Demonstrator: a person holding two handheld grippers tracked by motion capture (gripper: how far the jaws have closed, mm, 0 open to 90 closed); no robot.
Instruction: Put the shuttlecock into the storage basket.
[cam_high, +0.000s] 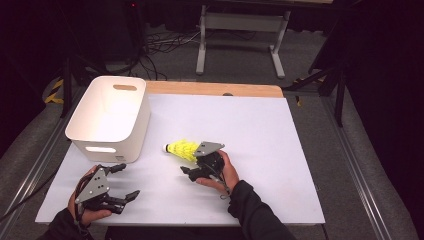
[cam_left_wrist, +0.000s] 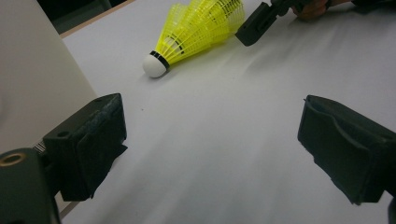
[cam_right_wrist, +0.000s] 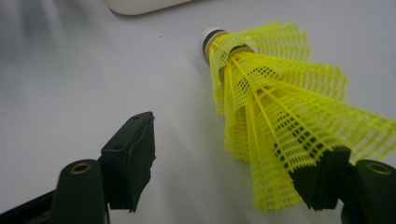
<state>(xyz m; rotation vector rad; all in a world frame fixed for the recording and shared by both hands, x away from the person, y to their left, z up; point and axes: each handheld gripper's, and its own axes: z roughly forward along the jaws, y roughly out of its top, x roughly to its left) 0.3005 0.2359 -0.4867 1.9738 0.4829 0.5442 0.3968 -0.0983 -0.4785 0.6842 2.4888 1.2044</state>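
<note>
Two hand-held black grippers work over a white sheet (cam_high: 250, 150) that covers a wooden-edged table. From the high view, the left gripper (cam_high: 122, 182) rests near the front left corner, its jaws spread wide with nothing between them, just in front of a white plastic bin (cam_high: 107, 117) with slotted handles. The right gripper (cam_high: 190, 165) sits near the middle of the sheet, right beside a yellow plastic mesh shuttlecock with a white cork tip (cam_high: 180, 149), which lies on its side with the tip pointing toward the bin.

Along the left gripper view, both black jaws stand far apart over bare sheet. The shuttlecock (cam_left_wrist: 196, 30) lies farther off, cork toward the bin wall (cam_left_wrist: 32, 74), and one jaw of the right gripper (cam_left_wrist: 259, 21) sits at its skirt.

Along the right gripper view, the jaws are fairly wide. The shuttlecock's skirt (cam_right_wrist: 280, 116) lies between them, its flared rim over the right-hand jaw, while the left-hand jaw stands clear of the mesh. Whether the right-hand pad actually presses on the skirt I cannot tell. The bin's bottom edge (cam_right_wrist: 140, 5) shows at the top.
</note>
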